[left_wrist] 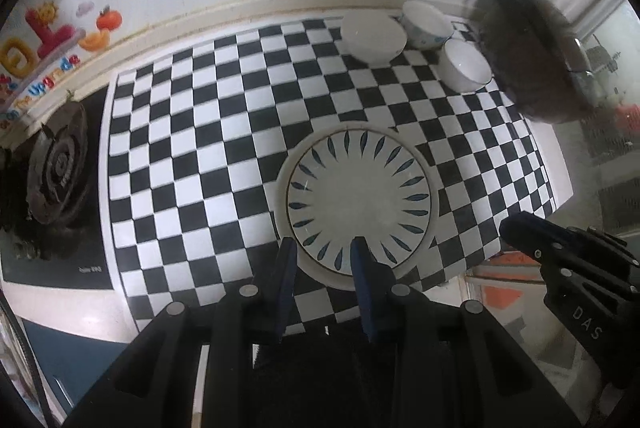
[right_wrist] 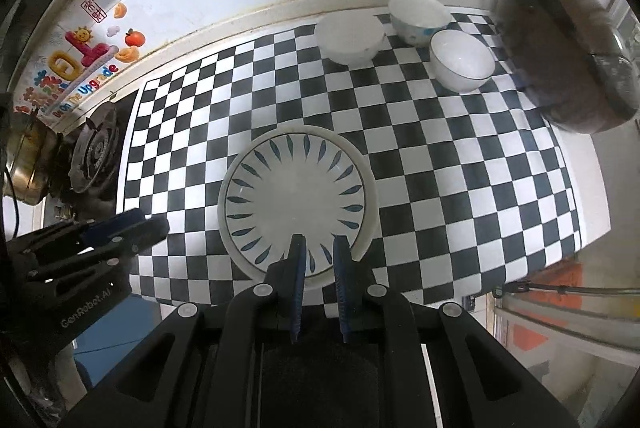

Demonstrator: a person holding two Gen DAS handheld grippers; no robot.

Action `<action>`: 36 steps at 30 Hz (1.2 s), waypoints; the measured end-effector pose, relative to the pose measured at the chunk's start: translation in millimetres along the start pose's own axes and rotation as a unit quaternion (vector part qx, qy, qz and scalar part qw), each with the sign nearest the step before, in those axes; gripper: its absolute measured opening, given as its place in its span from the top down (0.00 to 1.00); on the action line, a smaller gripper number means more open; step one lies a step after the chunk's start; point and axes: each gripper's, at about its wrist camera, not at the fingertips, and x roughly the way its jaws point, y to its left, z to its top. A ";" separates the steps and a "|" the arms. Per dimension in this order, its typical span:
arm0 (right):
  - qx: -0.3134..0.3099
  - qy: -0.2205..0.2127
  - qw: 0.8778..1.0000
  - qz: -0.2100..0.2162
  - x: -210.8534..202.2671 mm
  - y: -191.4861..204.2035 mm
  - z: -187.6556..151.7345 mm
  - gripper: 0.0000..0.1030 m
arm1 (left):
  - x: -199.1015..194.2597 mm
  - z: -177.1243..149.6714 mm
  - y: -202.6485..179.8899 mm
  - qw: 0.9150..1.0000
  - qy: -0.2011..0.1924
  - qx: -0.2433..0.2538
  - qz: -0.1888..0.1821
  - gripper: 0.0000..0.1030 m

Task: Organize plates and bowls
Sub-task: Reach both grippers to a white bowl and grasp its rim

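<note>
A leaf-patterned plate lies stacked on a larger plain white plate on the checkered mat; both also show in the right wrist view, the patterned plate on the white one. Three white bowls stand at the back right: a wide one, one with blue marks, a plain one. My left gripper is open and empty above the plates' near-left edge. My right gripper is open and empty over the plates' near edge.
A dark lidded cooker stands at the far right, plugged into a wall socket. A gas burner and a metal pot sit left of the mat. The counter ends at the right and near sides.
</note>
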 end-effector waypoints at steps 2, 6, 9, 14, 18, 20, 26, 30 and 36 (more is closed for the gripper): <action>0.002 0.000 1.000 0.001 -4.0 -0.3 -2.1 0.85 | -6.8 -0.2 -1.0 1.000 -0.011 0.006 0.005 0.75; 0.002 0.001 1.000 0.005 -6.6 -2.2 -2.4 0.85 | -11.4 -0.6 -1.3 1.000 -0.014 0.004 0.002 0.75; 0.002 0.003 1.000 0.016 -4.9 -6.6 0.6 0.85 | -10.6 2.0 -5.3 1.000 -0.016 -0.005 0.000 0.75; 0.012 0.004 0.998 0.063 14.6 -37.7 36.3 0.46 | -1.4 24.9 -6.7 0.998 -0.033 -0.047 -0.002 0.73; 0.030 -0.003 0.996 0.090 37.5 -75.0 83.7 0.42 | 16.9 69.9 -5.6 0.994 -0.056 -0.098 0.011 0.73; 0.034 -0.005 0.995 0.092 51.7 -95.7 112.0 0.42 | 28.2 94.4 -5.2 0.991 -0.064 -0.118 0.020 0.73; 0.081 -0.005 0.995 0.065 101.1 -176.4 181.5 0.42 | 78.7 167.0 -18.4 0.987 -0.037 -0.156 0.006 0.73; 0.071 0.017 0.992 0.100 134.5 -194.3 222.8 0.42 | 127.8 205.9 -24.3 0.986 0.003 -0.166 0.003 0.73; 0.059 0.055 0.985 0.153 188.8 -175.1 284.9 0.42 | 197.6 245.3 -14.6 0.979 0.075 -0.192 -0.003 0.73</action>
